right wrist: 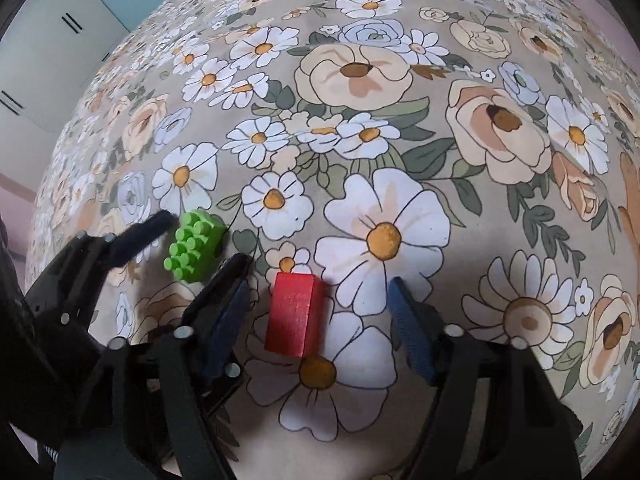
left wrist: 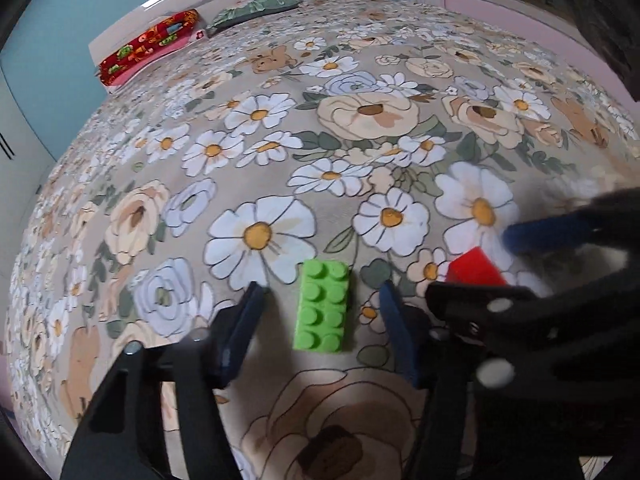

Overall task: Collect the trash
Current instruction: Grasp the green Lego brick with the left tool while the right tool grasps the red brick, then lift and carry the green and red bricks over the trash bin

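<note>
Down on the flowered bedspread [left wrist: 360, 128], the left gripper [left wrist: 320, 296] straddles a green studded plastic brick [left wrist: 322, 306], fingers clear of it. Likewise the right gripper [right wrist: 320, 296] brackets a red rectangular block [right wrist: 296, 312] untouched, half-hidden in the left view.

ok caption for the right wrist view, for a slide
Right claw open around a red block on the floral bedspread; left claw straddles a green brick.

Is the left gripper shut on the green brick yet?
No, open. The left gripper straddles the green brick, with floral sheet showing between each finger and the brick's sides.
</note>
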A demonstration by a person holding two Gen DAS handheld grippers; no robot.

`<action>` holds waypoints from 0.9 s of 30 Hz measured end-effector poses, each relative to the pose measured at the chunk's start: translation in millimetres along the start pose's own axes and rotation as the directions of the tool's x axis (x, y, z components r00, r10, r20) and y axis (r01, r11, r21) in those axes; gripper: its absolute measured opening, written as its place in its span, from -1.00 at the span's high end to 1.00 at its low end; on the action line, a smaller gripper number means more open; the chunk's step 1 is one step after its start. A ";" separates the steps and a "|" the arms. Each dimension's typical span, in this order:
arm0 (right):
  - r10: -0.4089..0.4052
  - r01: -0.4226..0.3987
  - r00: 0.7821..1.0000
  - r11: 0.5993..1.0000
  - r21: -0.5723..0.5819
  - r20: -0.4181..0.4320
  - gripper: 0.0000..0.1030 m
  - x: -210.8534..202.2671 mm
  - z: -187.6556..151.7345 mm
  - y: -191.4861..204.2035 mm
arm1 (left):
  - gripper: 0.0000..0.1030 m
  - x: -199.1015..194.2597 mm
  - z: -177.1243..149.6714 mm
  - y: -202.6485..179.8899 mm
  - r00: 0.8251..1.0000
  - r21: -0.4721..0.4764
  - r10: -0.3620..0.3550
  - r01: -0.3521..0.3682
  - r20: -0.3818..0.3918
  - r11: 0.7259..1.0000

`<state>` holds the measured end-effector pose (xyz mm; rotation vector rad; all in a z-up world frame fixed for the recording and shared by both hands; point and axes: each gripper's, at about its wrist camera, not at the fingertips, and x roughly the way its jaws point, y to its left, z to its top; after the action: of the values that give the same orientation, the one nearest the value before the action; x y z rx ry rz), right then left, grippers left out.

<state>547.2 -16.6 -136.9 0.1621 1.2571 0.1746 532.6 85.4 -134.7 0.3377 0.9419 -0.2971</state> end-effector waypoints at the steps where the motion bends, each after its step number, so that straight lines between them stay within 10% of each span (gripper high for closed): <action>1: 0.000 0.000 1.000 1.000 0.003 0.000 -0.14 0.9 1.2 0.1 | 0.02 0.5 0.4 -0.2 1.000 -0.011 -0.014 0.014 0.000 1.000; 5: 0.011 -0.011 1.000 1.000 0.000 0.008 0.32 4.6 2.8 -0.7 | 0.54 1.8 -0.4 -1.5 0.999 -0.040 -0.044 0.044 -0.003 0.998; 8: -0.004 0.004 1.000 1.000 -0.013 0.020 0.58 5.8 0.3 -2.4 | 0.54 1.5 -2.0 -2.7 0.999 -0.063 -0.031 0.032 0.005 0.998; 27: 0.023 0.000 0.980 0.993 -0.118 0.200 0.59 -129.2 -28.2 -10.4 | 0.54 -132.4 11.4 -5.3 0.979 -0.228 0.119 -0.079 0.165 0.970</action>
<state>482.2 -54.4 -27.6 0.0828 1.0420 0.2360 465.5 89.3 -20.0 0.1502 0.7703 -0.1257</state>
